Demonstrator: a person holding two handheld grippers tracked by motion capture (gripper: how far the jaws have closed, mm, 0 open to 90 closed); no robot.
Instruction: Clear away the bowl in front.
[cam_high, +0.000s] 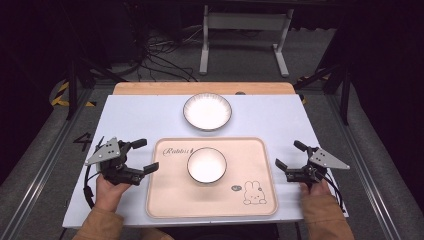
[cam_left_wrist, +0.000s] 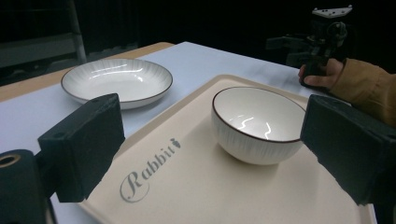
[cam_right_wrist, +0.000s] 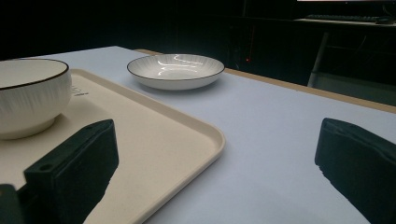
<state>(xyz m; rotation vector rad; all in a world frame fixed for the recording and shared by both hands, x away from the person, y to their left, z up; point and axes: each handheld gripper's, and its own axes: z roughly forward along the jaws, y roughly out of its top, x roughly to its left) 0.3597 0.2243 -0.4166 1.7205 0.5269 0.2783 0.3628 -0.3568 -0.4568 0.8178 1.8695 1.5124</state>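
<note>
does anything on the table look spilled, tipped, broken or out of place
Nothing stands out. The bowl sits upright and empty on the tray, the plate lies flat and clean on the table behind it, and the tray sits square to the table edge. No spills or cracks are visible.

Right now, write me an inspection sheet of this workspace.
Surface: pale blue table, wooden strip along its far edge.
Job's things: white bowl upright on the beige tray; white plate beyond the tray, apart from it.
Clutter: nothing seen.
Grippers: left tongs open, empty, at the tray's left edge; right tongs open, empty, right of the tray.
Cables: one trails from each gripper; a tangle on the floor.
Surroundings: dark room, white stand behind.
</note>
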